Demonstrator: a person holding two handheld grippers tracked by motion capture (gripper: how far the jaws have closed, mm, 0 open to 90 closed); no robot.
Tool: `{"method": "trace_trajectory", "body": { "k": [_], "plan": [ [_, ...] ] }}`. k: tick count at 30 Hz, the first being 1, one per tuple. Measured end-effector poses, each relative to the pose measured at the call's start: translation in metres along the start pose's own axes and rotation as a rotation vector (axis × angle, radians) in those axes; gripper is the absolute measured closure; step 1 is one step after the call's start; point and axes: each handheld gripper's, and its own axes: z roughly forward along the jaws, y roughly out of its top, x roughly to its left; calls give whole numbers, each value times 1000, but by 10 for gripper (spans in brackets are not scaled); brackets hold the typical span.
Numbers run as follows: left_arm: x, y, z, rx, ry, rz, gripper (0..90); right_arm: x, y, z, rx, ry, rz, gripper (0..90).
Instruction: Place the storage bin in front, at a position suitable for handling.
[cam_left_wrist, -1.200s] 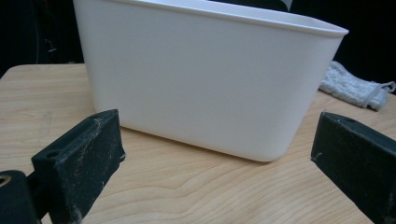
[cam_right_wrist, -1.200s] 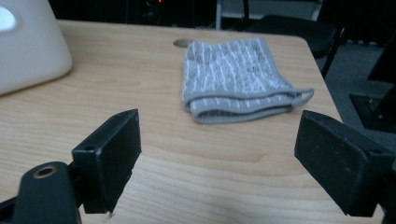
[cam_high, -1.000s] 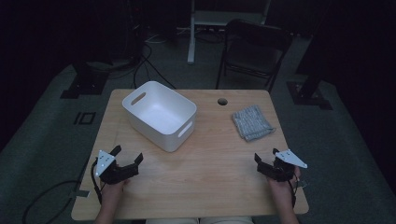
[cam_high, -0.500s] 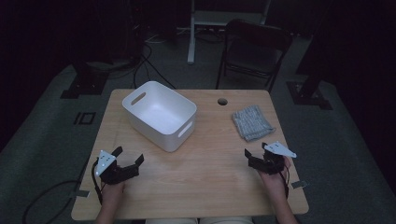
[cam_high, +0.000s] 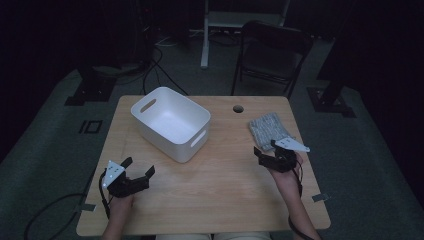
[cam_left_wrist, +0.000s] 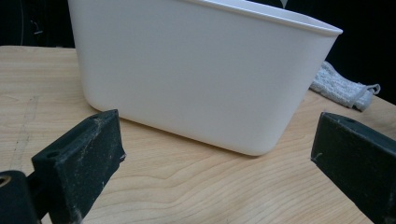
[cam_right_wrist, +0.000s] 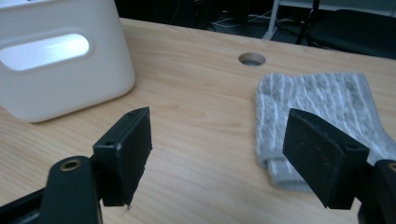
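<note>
In the high view, the grey cloth (cam_high: 269, 127) lies folded flat near the right edge of the wooden table (cam_high: 225, 190), a little behind the middle of that edge and just beside the round cable hole (cam_high: 238, 108). It looks like a ribbed, knitted rectangle, pale grey with lighter streaks. The right gripper (cam_high: 267, 151) sits just in front of it, its jaws apart and having just been closing a little, with nothing between them. The left gripper (cam_high: 139, 169) rests near the front left corner, jaws spread wide and empty. A white bin (cam_high: 170, 122) stands toward the back left, turned at an angle.

In the left gripper view, the bin's smooth white wall (cam_left_wrist: 201, 74) stands close ahead of the parted jaws. Beyond its right end, a corner of the cloth (cam_left_wrist: 341, 88) shows a small hanging loop.

In the right gripper view, the cloth (cam_right_wrist: 317, 107) lies just ahead, partly behind the right-hand jaw. Its grey and white ribs run lengthwise, with a thicker hemmed border at the near end. The jaws stand open above bare wood.
</note>
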Motion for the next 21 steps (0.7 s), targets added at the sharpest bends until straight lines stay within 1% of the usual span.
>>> {"method": "trace_trajectory", "body": {
  "k": [3,5,6,8,10,17,21],
  "plan": [
    [0,0,0,3,-1,0,24,2,8,6,1,18,9,233],
    [0,0,0,3,-1,1,24,3,14,11,4,14,2,232],
    [0,0,0,2,2,3,24,4,17,13,5,23,7,232],
    [0,0,1,0,1,2,24,6,22,17,5,21,-4,233],
    [0,0,0,0,3,1,24,8,27,21,6,25,-3,233],
    [1,0,0,4,-1,-5,24,14,39,38,15,48,4,240],
    [1,-1,1,11,-1,4,24,19,47,48,31,58,4,241]
  ]
}}
